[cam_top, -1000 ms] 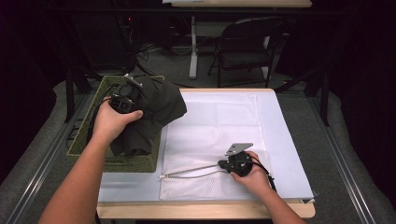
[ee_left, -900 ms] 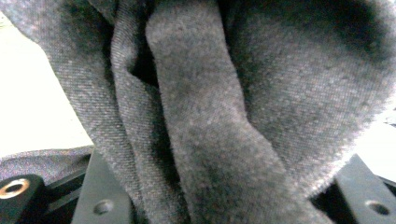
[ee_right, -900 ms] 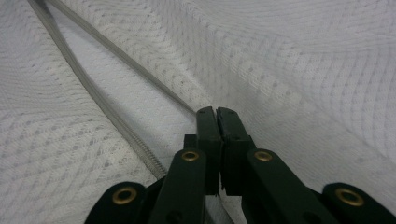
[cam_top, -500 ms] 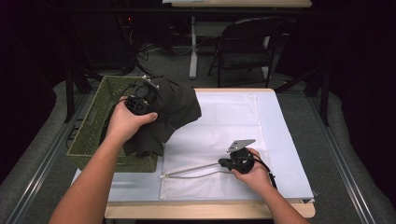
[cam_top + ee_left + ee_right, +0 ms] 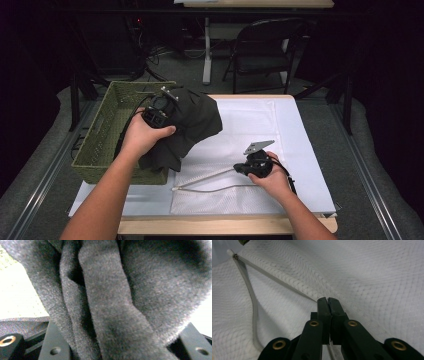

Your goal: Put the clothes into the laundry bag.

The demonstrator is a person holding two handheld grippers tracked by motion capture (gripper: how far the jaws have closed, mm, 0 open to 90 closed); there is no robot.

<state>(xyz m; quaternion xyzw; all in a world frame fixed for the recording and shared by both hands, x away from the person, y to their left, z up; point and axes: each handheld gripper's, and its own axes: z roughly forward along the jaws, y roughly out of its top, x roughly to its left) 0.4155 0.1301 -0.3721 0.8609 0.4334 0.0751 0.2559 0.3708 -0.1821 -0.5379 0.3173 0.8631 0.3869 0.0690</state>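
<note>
the left tongs point(image 5: 167, 102) pinching the dark garment point(image 5: 192, 125) hang just left of the mesh bag's point(image 5: 250, 145) zipper mouth point(image 5: 205, 181), whose upper lip the right tongs point(image 5: 328, 301), pressed together, lift.

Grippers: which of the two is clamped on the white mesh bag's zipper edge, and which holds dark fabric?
The right gripper, jaws pressed together, pinches the mesh bag at its zipper edge. The left gripper holds the dark grey garment beside the green basket.

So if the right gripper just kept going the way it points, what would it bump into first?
Probably nothing new: the right gripper, shut on the mesh bag's zipper edge, points along that edge toward its end. Beyond that, likely the basket.
</note>
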